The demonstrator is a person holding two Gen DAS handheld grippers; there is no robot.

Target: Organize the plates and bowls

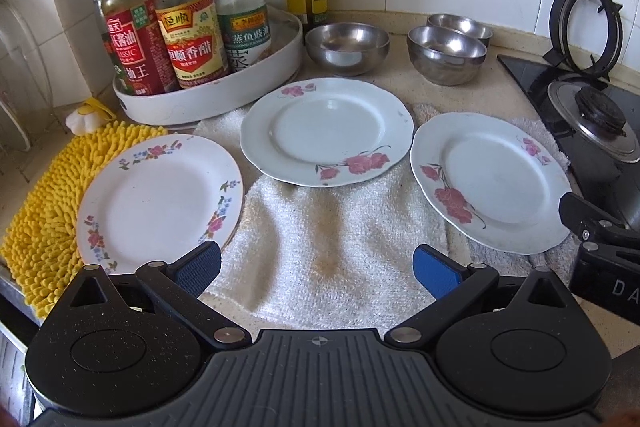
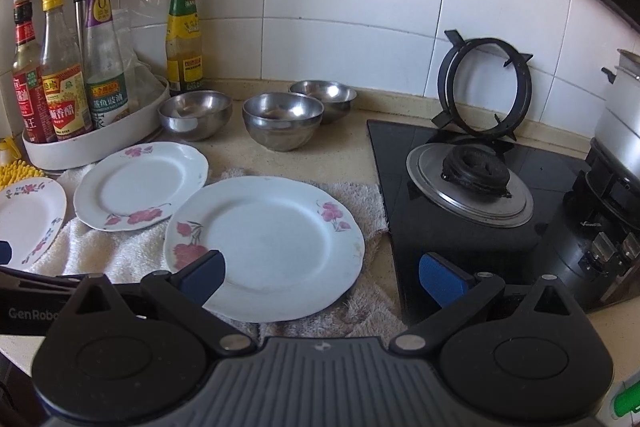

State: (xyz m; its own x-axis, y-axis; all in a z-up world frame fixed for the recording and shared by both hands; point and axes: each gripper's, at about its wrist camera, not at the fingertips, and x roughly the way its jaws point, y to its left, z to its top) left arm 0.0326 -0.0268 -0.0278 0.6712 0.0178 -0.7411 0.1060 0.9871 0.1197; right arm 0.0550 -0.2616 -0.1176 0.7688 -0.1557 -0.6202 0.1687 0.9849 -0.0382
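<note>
With both the left claw [image 1: 316,267] and right claw [image 2: 320,277] spread wide and empty, slide one finger under the right plate [image 2: 266,247]'s six o'clock rim on the towel [image 1: 320,227], pinching gently before lifting.

A speckled beige countertop [image 2: 352,147] meets a white tiled wall. Directly on it lie a white terry towel [image 1: 320,247], a yellow chenille mat [image 1: 44,195] at the left, a white round condiment rack [image 1: 208,95], a green-capped sauce bottle [image 2: 183,39] by the wall, and three steel bowls [image 2: 283,121] in a loose row. A black glass gas hob [image 2: 472,203] is set into the counter at the right.
</note>
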